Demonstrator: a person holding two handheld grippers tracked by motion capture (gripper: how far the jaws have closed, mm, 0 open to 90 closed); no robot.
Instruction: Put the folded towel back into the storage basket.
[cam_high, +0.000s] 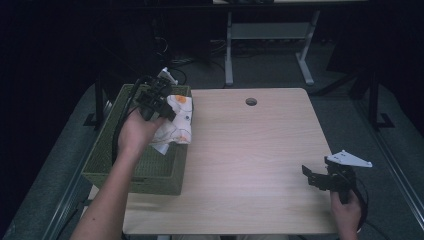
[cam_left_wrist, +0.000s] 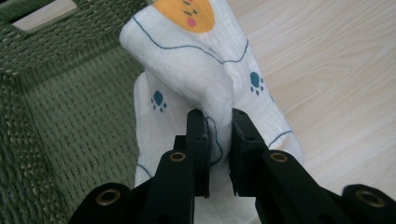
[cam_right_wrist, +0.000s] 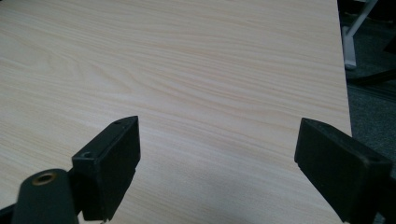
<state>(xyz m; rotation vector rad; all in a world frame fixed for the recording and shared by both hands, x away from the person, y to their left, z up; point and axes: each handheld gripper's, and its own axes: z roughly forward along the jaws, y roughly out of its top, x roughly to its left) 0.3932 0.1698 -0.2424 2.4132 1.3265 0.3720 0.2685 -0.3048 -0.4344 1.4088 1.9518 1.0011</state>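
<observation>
A white cloth (cam_high: 176, 122) printed with blue paw marks and an orange face hangs over the right rim of a green woven basket (cam_high: 102, 155). My left gripper (cam_high: 159, 102) is shut on a fold of that cloth (cam_left_wrist: 187, 65), with the fabric pinched between its two black pads and drooping below them. The basket's woven wall (cam_left_wrist: 60, 116) lies to the left of the cloth in the left gripper view. At the table's near right corner my right gripper (cam_high: 312, 177) stands open, its jaws spread wide over bare wood (cam_right_wrist: 210, 70) with nothing between them.
The light wooden table (cam_high: 250, 150) has a round cable hole (cam_high: 251, 101) near its far edge. The basket sits at the table's left side, partly past its edge. Metal desk legs (cam_high: 229, 50) stand on the dark floor behind.
</observation>
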